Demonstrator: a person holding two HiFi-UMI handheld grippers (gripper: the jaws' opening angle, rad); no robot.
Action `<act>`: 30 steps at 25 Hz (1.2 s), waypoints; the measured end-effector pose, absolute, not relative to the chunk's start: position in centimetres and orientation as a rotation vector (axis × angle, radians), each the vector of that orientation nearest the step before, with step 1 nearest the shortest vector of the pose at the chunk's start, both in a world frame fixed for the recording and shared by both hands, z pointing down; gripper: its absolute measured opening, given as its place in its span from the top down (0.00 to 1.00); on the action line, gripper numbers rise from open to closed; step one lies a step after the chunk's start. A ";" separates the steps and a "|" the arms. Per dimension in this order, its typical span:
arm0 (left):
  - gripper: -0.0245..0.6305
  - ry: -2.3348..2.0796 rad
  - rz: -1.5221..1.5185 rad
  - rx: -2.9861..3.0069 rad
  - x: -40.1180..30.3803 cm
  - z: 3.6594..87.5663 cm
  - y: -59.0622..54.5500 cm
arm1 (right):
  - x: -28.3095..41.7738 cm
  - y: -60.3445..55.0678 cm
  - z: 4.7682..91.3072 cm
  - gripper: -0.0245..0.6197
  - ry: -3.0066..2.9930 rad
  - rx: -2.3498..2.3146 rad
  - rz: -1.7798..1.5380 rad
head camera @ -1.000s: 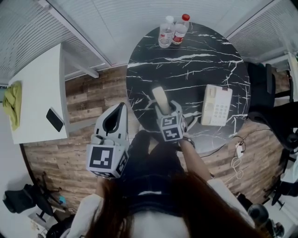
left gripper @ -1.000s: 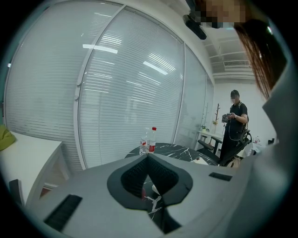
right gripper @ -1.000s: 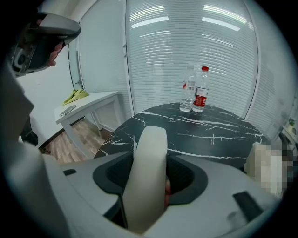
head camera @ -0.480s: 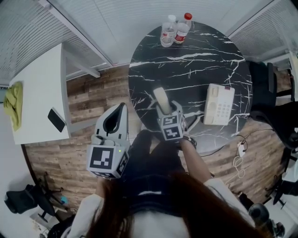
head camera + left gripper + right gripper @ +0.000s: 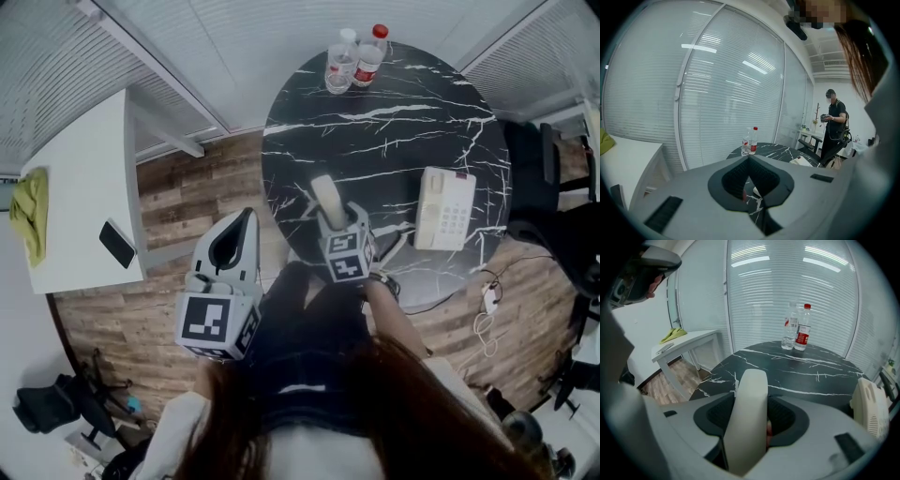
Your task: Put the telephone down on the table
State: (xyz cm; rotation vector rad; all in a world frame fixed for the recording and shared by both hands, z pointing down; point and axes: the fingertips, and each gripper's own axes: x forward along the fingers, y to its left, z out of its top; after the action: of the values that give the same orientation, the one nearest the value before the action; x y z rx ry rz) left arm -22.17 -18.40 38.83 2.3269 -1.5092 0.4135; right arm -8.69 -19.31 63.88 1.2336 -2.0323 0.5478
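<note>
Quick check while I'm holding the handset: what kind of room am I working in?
Most likely an office meeting room. There is a round black marble table with a telephone base on it, slatted blinds along the walls, and a white side desk.

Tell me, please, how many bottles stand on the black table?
2. Both stand side by side at the far edge of the black table: the bottle with a red cap and, beside it, the bottle with a white cap. None appears hidden.

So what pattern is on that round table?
The table is black with white veins, clearest in head view.
</note>
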 end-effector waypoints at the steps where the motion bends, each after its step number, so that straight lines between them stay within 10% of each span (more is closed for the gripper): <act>1: 0.96 -1.507 0.413 2.331 -22.2 38.9 -18.4 | -8.7 -19.4 63.8 0.60 -2.033 1.235 0.534; 30: 0.96 -1.348 0.365 2.510 -23.4 37.6 -17.5 | -8.1 -18.8 63.2 0.60 -1.914 1.340 0.438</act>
State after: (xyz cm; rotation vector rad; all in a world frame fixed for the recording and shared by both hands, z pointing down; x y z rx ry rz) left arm -23.40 -17.54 37.64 2.5104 -1.3483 0.3650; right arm -8.07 -18.77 63.20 1.3398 -1.9139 0.4385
